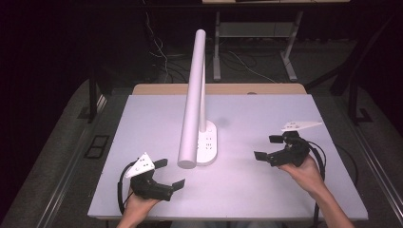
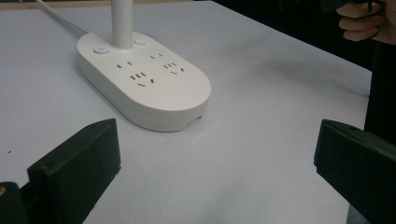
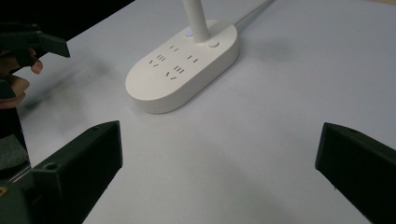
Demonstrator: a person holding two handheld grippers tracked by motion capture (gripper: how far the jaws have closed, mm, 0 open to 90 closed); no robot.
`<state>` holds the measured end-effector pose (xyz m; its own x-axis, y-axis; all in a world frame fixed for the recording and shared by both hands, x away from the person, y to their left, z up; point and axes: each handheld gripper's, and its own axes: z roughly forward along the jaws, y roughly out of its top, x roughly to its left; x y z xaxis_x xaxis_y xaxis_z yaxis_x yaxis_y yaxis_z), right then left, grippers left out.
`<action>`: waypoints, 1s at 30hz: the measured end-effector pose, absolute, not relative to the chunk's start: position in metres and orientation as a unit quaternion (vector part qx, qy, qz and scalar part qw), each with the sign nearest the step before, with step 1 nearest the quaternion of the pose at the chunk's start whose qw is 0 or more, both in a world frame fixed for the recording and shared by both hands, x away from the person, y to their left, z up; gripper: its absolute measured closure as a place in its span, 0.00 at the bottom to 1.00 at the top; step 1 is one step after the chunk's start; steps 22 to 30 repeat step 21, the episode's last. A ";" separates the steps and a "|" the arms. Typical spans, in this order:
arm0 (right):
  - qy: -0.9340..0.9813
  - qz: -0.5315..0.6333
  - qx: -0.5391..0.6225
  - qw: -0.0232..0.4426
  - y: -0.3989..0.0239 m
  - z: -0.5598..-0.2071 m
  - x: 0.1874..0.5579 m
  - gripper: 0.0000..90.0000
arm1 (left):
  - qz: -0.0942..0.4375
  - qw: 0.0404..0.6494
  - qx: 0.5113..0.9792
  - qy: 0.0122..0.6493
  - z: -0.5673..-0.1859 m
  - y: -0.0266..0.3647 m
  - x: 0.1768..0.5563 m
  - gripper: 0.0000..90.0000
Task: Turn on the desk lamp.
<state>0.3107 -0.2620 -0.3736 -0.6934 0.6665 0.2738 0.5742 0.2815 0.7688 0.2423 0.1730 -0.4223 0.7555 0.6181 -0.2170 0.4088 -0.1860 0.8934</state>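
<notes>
a white desk lamp [image 1: 196,97] stands near the middle of the pale counter [image 1: 247,190], its oval base [image 1: 207,145] carrying sockets and two small buttons, its long tube head reaching toward six o'clock over the base. the stem [image 2: 122,23] rises from the far end of the base, which leaves the sockets bare and reachable.

the left claw [image 1: 168,174] rests at about seven o'clock from the base, jaws spread wide and holding nothing, aimed at the base. the right claw [image 1: 267,147] sits at about three o'clock, also spread and empty. both are well apart from the lamp, flanking it; this reads as a ready pose, each claw facing the base so either could close in.
</notes>
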 end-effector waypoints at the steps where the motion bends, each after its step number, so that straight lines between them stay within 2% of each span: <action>1: 0.797 0.459 0.389 0.053 -0.265 -0.375 0.307 0.01 | 0.096 0.542 0.764 0.336 -0.422 0.173 0.242 0.00; 15: 0.770 0.469 0.425 0.072 -0.297 -0.402 0.258 0.01 | 0.099 0.540 0.764 0.339 -0.422 0.174 0.242 0.00; 30: 0.771 0.470 0.424 0.071 -0.298 -0.412 0.249 0.01 | 0.099 0.540 0.763 0.340 -0.422 0.174 0.242 0.00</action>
